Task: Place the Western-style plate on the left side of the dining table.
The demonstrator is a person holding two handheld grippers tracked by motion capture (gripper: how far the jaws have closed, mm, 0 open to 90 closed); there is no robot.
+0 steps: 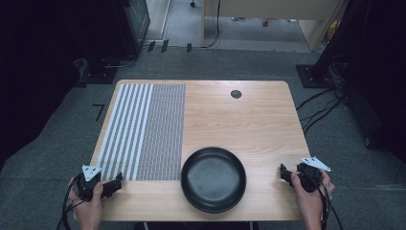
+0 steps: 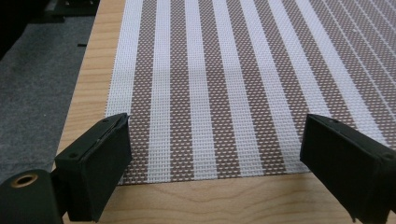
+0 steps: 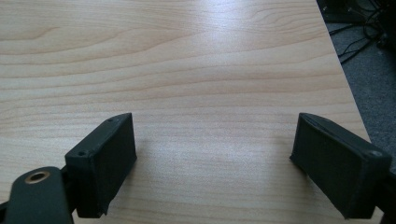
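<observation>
Lying between grippers (image 1: 117, 181) (image 1: 283, 173), black plate (image 1: 213, 179)

Light falls from above onto my pale wooden desk (image 1: 249, 120), bright at its middle, while the room past its left and right edges sinks into near black. My round black dish (image 1: 213, 179) shows a soft sheen. In my right gripper view glare whitens the desk's far edge. My close black jaws look slightly soft.
</observation>
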